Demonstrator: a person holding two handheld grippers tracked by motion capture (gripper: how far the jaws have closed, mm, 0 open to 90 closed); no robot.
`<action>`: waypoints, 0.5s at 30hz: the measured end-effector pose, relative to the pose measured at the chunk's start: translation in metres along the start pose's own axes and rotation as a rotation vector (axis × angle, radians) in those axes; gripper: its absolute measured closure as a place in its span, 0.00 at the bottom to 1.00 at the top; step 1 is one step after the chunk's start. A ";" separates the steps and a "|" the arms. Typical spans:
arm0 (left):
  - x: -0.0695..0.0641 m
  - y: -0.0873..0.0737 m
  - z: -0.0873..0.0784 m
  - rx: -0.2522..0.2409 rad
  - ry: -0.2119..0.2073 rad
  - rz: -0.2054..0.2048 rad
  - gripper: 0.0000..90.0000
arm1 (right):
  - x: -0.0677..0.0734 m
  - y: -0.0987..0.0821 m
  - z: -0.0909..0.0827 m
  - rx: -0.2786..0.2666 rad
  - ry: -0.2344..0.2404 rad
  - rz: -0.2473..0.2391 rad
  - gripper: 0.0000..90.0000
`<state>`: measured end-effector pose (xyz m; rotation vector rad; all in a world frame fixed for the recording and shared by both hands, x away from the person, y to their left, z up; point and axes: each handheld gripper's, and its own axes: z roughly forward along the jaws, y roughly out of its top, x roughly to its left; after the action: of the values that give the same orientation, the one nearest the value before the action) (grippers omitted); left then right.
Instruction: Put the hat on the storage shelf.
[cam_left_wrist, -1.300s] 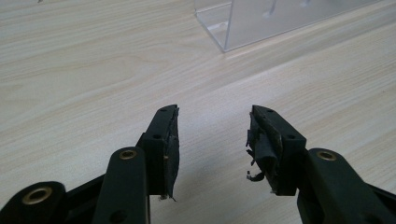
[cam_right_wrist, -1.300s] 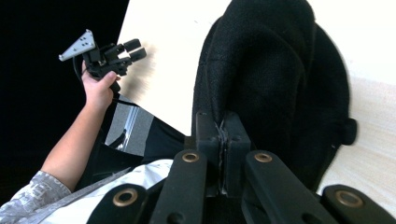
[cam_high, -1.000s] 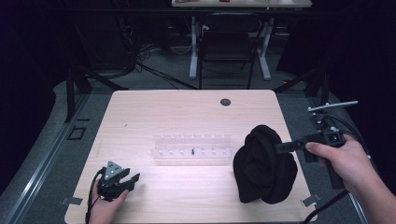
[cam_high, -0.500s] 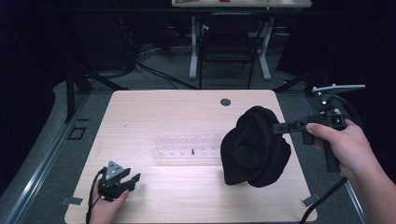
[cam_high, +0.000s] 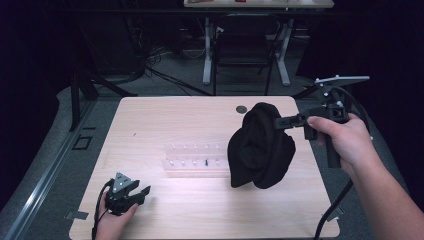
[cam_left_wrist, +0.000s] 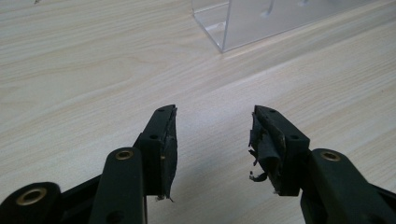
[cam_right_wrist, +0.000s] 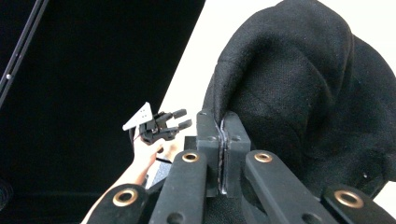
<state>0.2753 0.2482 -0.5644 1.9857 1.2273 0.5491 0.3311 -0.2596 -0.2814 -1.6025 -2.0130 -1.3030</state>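
Above the table (cam_high: 150, 125), the right hand-held gripper (cam_high: 280, 121) pinches a black cloth (cam_high: 260, 150) by its edge so it hangs free; the left hand-held gripper (cam_high: 142, 191) rests released.

– carried what, up there?
– stood as a pale wooden table (cam_high: 150, 120), bare over most of its top. bore a clear plastic rack (cam_high: 195, 160) near the middle, lying flat, long side across.
– held anything?
– showed one small dark piece (cam_high: 206, 162) in a front compartment, too small to name.
– and toward the far edge?
– had a round dark grommet (cam_high: 241, 108) set in the wood, well apart from the rack.
– near corner?
– kept the left gripper (cam_high: 142, 192) low at the near left; could not tell whether touching.
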 end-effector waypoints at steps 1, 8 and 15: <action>0.000 0.000 0.000 0.002 -0.001 0.002 0.56 | 0.000 0.001 0.002 -0.001 0.000 -0.002 0.98; 0.000 0.000 0.001 0.002 -0.001 0.001 0.54 | 0.003 0.011 0.019 -0.014 0.001 0.006 0.98; 0.001 0.000 0.000 0.006 -0.008 -0.001 0.54 | 0.004 0.020 0.032 -0.021 0.006 0.013 0.98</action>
<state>0.2761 0.2486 -0.5645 1.9904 1.2268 0.5368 0.3569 -0.2328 -0.2868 -1.6168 -1.9886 -1.3269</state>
